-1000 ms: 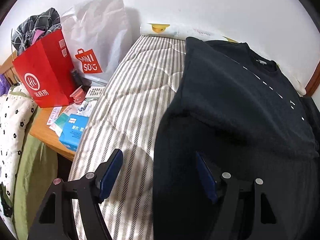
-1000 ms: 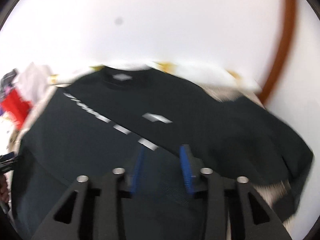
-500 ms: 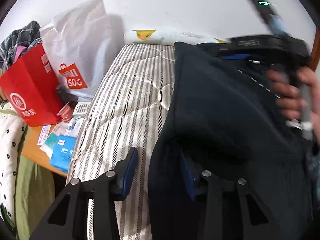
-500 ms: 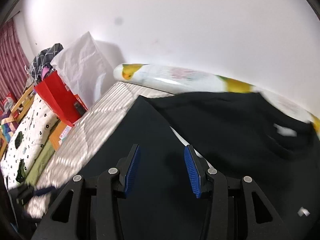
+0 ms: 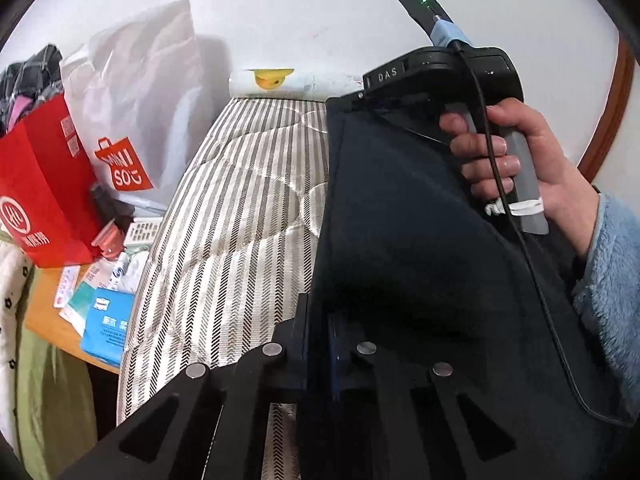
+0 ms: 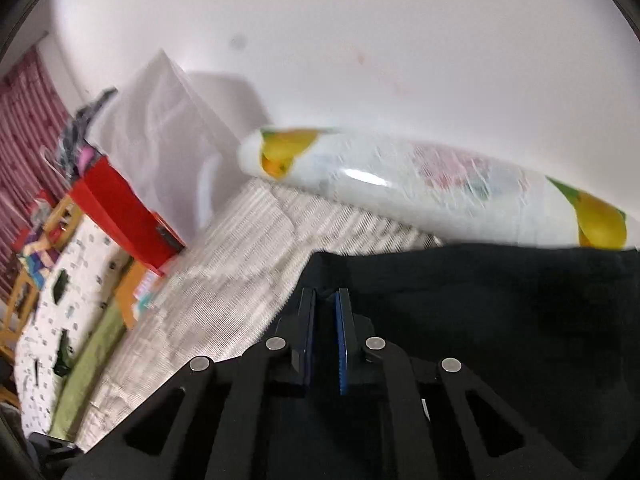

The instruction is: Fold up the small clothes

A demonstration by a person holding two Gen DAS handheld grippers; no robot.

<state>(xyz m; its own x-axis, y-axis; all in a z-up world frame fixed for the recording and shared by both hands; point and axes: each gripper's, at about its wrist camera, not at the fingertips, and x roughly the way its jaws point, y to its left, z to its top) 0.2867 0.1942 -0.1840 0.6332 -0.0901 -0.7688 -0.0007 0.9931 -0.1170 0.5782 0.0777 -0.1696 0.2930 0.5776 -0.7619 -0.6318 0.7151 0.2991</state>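
Soft, even daylight fills both views, the white wall (image 5: 320,20) bright and nearly washed out. The white plastic bag (image 5: 148,92) throws a grey shadow on the wall to its right. The left wrist view is sharp; the right wrist view is smeared by motion, the rolled packet (image 6: 420,188) showing glare. Fisheye bending and black vignette ring every edge; the dark garment (image 5: 400,240) loses detail

Both wrist views look steeply down, close over the striped mattress (image 5: 240,216), sharing its far wall end.
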